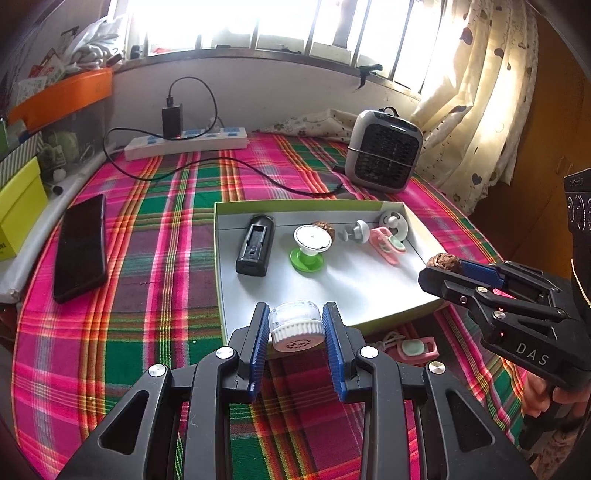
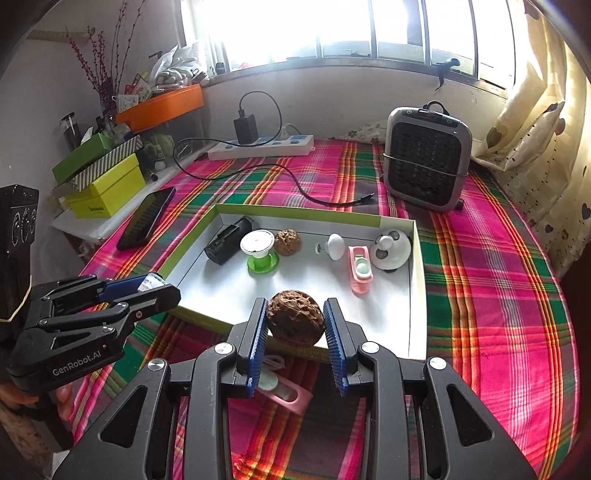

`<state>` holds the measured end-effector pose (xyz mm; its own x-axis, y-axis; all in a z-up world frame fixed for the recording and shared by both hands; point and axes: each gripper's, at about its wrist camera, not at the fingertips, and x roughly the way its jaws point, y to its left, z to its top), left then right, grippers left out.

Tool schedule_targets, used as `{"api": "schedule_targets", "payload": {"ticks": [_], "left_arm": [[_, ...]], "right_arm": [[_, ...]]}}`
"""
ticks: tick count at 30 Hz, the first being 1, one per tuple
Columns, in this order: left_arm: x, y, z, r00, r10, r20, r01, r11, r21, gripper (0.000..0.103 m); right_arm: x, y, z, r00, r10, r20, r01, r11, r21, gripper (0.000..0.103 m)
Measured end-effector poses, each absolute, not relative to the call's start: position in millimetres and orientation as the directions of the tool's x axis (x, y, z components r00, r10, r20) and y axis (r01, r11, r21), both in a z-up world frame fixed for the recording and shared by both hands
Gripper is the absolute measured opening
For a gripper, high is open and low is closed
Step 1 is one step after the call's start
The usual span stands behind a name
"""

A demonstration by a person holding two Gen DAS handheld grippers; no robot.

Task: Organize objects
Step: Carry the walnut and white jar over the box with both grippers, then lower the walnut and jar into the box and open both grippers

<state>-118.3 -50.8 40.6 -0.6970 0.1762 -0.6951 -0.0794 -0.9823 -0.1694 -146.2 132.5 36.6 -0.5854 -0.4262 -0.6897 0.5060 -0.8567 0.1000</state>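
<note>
Beside tray [image 2: 417, 295]: heater [image 2: 426, 162]; phone [image 1: 79, 247]

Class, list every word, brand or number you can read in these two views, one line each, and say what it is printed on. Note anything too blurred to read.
"DAS" – white letters on the right gripper body, seen from the left wrist view.
"GenRobot.AI" – white letters on the left gripper body, seen from the right wrist view.
Dark print on the yellow-green box – too small to read.
Print on the cards in the orange tray – too blurred to read.

Blown-out window [image 1: 258, 22] backlight; fisheye edges warped, dark.
</note>
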Motion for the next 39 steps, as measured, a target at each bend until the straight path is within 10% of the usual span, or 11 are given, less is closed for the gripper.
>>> {"api": "schedule_targets", "payload": {"ticks": [39], "left_arm": [[-175.2, -50.5, 16.5, -0.652, 0.159, -0.742, -0.086, -0.987, -0.136, 0.027]], "right_arm": [[-222.4, 84.3, -1.0, -0.505, -0.369, -0.78, 0.537, -0.842, 0.05, 0.032]]}}
